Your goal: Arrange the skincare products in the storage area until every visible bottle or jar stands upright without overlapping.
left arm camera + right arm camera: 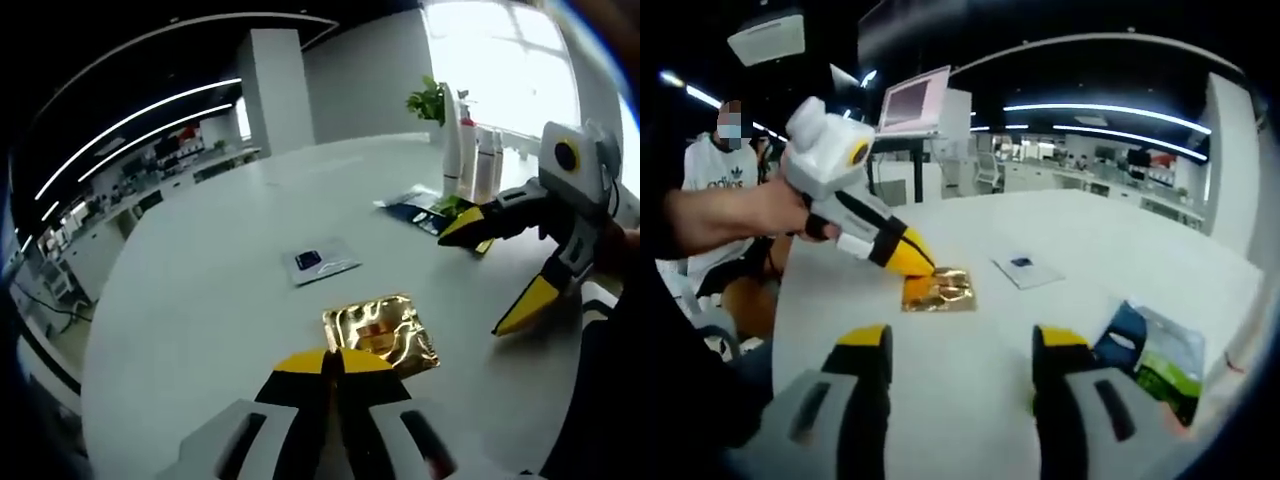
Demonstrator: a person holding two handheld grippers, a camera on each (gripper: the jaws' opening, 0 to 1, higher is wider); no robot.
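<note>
Two tongs over the white worktop (200,300). Left tongs (335,362): tips together at the gold sachet (383,335), lower centre; whether they pinch its edge we cannot tell. Right tongs (960,345): parted, empty. White bottles (475,160) stand upright, upper right. Blue-green sachet (1155,360) lies lower right. We should lift the foil by its near edge, slowly.
</note>
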